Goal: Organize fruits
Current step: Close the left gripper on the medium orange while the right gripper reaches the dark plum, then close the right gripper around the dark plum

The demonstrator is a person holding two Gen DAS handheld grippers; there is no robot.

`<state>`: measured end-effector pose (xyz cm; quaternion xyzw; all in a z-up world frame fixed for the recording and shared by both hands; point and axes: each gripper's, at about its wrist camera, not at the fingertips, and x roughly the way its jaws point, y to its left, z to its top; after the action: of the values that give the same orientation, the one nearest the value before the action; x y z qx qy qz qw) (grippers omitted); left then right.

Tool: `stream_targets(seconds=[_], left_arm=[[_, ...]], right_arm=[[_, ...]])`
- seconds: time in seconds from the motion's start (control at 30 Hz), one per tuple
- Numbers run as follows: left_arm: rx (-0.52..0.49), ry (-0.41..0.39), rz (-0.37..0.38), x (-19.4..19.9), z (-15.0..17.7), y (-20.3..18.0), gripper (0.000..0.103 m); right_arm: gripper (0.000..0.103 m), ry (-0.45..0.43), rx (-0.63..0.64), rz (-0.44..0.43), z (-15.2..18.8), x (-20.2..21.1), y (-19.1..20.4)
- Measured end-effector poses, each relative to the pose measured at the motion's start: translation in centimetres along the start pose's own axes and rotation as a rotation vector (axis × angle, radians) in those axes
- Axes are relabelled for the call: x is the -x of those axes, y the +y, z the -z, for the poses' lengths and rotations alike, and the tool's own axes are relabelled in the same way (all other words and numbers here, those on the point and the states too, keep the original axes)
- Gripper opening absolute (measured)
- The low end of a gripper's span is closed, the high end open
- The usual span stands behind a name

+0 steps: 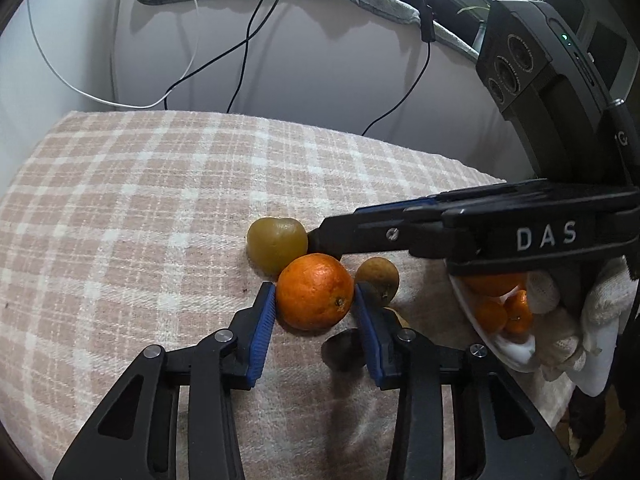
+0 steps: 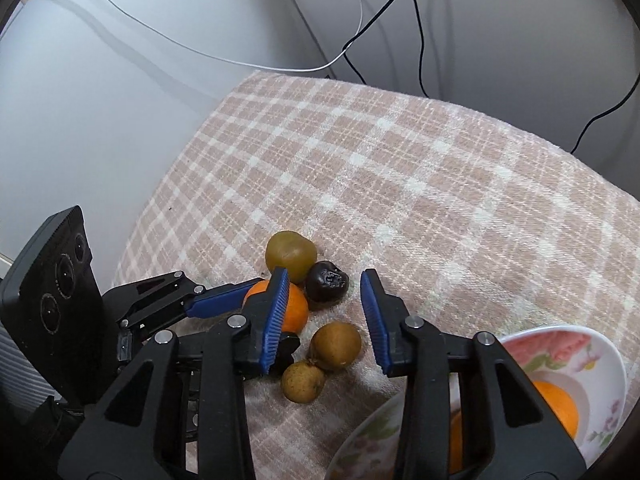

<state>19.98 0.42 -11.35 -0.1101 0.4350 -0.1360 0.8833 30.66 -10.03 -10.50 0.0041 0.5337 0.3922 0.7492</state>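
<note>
Both my pictures are bright enough to see well, with soft, even light. The light seems to come from above, since small dark shadows sit close under the orange [image 1: 315,291] and the dark fruit [image 2: 327,281]. My left claw [image 1: 315,300] throws a faint shadow on the checked cloth [image 1: 160,200]. The cables [image 1: 256,32] make gray shadows on the pale wall. The orange has a small shine on top. Nothing looks blurry in the middle. The edges bend round like a fishbowl, and the corners are black. The cloth's straight lines look curved.

plaid tablecloth [image 1: 160,184], black cables [image 1: 256,28], white cable [image 2: 200,54]
</note>
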Motion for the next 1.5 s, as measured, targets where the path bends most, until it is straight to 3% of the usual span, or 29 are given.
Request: stream_targets(seconds=[0.4, 0.67, 0.77, 0.9, 1.5], left_arm=[[0.013, -0.013, -0.006, 0.9, 0.5, 0.7, 0.037], [0.023, -0.018, -0.019, 1.6, 0.7, 1.4, 0.037], [0.025, -0.018, -0.022, 1.5, 0.8, 1.3, 0.037], [0.022, -0.024, -0.021, 1.9, 1.0, 1.0, 0.037], [-0.024, -0.052, 0.034, 3.3, 1.0, -3.4, 0.037]], right_arm=[[0.037, 0.016, -0.027, -0.008, -0.6, -0.8, -0.5], [0.033, 0.056, 0.031, 0.016, -0.6, -2.0, 0.7], [0.025, 0.044, 0.036, 0.035, -0.7, -2.0, 0.9], [0.025, 0.035, 0.032, 0.034, -0.6, -1.6, 0.5], [0.025, -0.103, -0.01, 0.013, 1.9, 5.7, -1.2]])
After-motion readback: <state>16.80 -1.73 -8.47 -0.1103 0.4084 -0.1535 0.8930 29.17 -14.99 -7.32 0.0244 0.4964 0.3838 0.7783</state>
